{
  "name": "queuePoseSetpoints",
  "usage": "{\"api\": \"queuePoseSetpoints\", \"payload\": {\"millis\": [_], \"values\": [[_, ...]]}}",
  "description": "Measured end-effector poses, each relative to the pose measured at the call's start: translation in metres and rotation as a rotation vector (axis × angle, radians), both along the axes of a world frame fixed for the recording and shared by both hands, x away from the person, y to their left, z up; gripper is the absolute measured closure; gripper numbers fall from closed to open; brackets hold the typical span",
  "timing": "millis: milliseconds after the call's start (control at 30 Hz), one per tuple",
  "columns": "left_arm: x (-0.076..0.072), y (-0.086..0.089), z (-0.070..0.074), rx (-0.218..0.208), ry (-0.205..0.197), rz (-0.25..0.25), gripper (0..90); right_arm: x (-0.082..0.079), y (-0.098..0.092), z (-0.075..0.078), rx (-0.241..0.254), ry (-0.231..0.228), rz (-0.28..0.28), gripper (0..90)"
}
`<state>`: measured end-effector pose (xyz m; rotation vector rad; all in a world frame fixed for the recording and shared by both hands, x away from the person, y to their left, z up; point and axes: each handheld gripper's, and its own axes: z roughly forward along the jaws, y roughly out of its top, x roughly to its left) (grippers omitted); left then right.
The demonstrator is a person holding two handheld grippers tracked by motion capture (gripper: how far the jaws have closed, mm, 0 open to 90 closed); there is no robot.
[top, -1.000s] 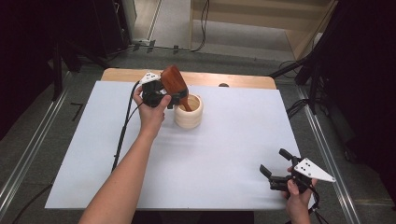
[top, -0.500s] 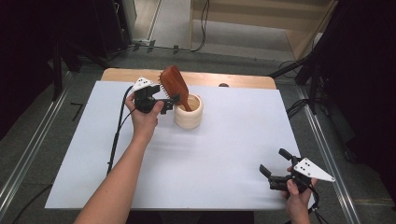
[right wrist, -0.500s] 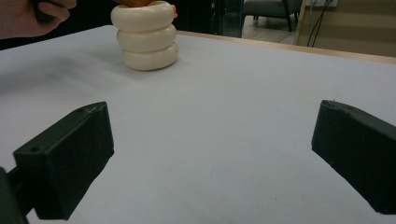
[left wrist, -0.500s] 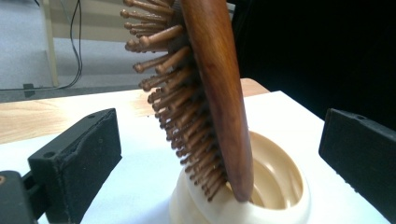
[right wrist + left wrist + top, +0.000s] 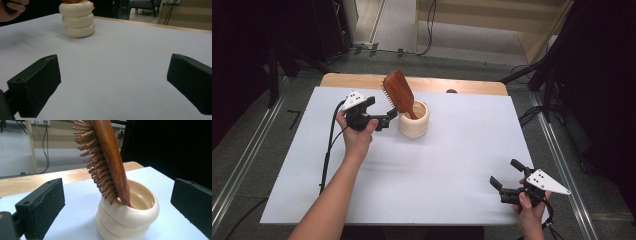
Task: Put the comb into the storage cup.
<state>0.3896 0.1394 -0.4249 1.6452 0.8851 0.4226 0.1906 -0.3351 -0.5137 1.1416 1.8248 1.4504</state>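
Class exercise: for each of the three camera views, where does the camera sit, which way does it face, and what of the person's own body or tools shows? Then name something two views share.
High view: above the person's side, looking forward and down on the white table; both forearms and hand-held grippers show.
Left gripper view: on the left hand-held gripper, facing the hairbrush in the cream holder; open jaws show.
Right gripper view: on the right hand-held gripper, low, facing across the table; open jaws show.
Shared: both gripper views show the holder.
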Motion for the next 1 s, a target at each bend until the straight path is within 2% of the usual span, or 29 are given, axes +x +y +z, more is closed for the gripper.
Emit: {"api": "queuePoseSetpoints", "payload": {"millis": [267, 400, 833, 1000], "values": [[-0.020, 0.016, -0.001, 0.009, -0.028, 0.000, 0.0, 0.000, 0.000, 0.000, -0.001, 0.000, -0.001, 0.0], [-0.032, 0.027, -0.001, -0.004, -0.048, 0.004, 0.0, 0.000, 0.000, 0.000, -0.002, 0.004, -0.002, 0.0], [-0.073, 0.059, -0.010, 0.049, -0.087, 0.022, 0.0, 0.000, 0.001, 0.000, -0.001, 0.005, -0.007, 0.0], [-0.087, 0.073, -0.013, 0.049, -0.099, 0.035, 0.0, 0.000, 0.001, 0.000, -0.001, 0.006, -0.008, 0.0]]}}
